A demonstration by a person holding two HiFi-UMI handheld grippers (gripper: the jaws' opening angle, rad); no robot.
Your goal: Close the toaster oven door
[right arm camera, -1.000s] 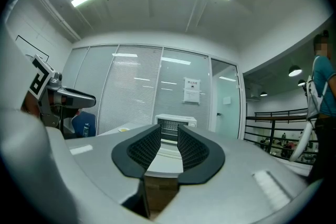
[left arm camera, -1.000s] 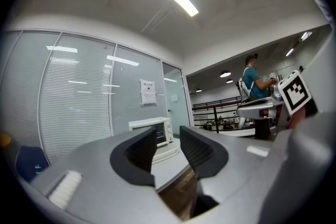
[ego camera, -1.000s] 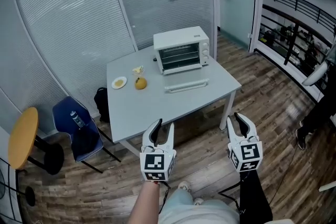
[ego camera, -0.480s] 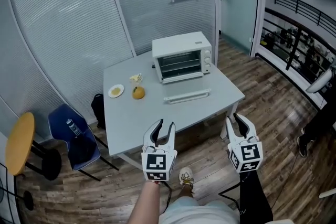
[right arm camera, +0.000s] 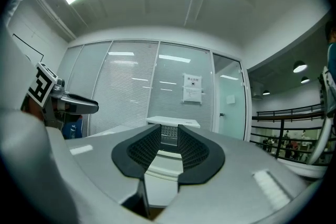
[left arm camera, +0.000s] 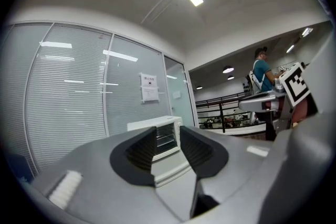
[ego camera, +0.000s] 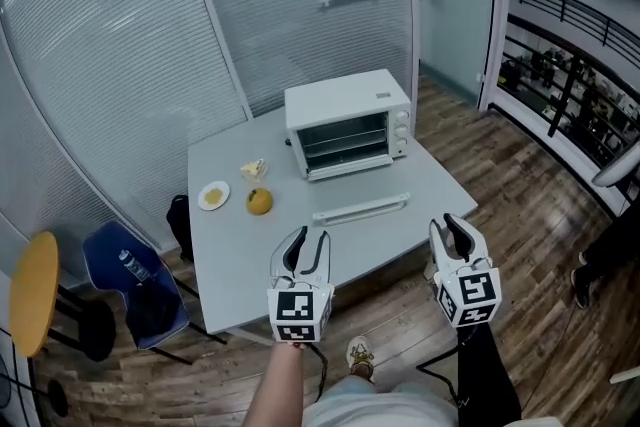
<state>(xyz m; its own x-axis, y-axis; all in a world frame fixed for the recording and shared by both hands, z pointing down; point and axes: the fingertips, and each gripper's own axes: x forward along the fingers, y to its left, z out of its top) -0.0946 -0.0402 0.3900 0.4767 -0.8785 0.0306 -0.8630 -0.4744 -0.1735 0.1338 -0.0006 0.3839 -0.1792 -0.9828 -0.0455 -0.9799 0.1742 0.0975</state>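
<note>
Head view: high, facing forward and steeply down, standing off from the worktop (ego camera: 240, 245). Left gripper view and right gripper view: low, level, facing forward along their own jaws, side by side. All three share the distant toaster oven (ego camera: 347, 123) and the blinds (ego camera: 150, 45) behind it.

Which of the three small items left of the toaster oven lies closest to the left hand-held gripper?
The round orange fruit; the small plate lies left of it and the pale yellow piece behind it, both farther away.
</note>
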